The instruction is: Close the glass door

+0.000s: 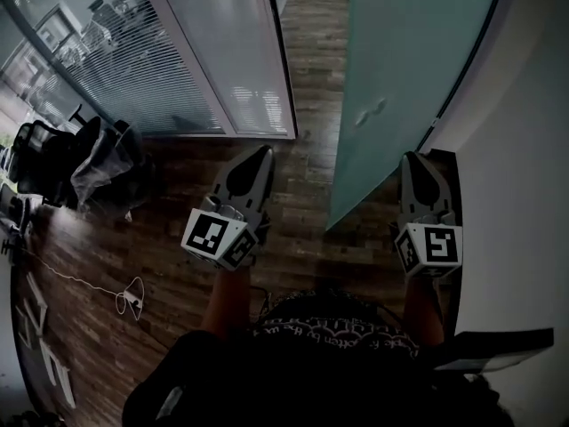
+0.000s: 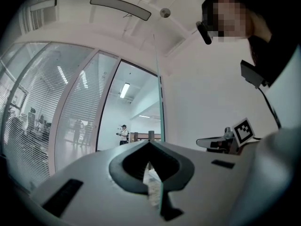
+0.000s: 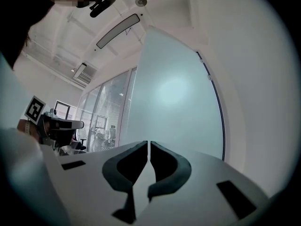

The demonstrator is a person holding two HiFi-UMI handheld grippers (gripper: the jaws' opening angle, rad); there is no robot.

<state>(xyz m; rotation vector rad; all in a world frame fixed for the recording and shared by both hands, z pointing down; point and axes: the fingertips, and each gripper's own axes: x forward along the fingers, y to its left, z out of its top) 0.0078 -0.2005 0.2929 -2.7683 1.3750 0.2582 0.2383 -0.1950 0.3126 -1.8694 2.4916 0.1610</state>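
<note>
The frosted glass door [image 1: 400, 78] stands open, swung out over the wooden floor, its lower corner near the middle of the head view. My left gripper [image 1: 264, 151] is shut and empty, held just left of the door's free edge. That edge shows as a thin vertical line [image 2: 162, 107] in the left gripper view, right beside my left gripper [image 2: 149, 144]. My right gripper [image 1: 412, 157] is shut and empty, between the door and the white wall. In the right gripper view the door's face [image 3: 174, 102] fills the space ahead of my right gripper [image 3: 148, 142]; I cannot tell whether it touches.
A fixed glass partition with blinds [image 1: 178, 52] runs along the left. Dark office chairs [image 1: 53, 158] stand at the far left, and a thin cable [image 1: 124, 296] lies on the floor. A white wall [image 1: 524, 149] bounds the right side. A person [image 2: 123, 133] stands far beyond the doorway.
</note>
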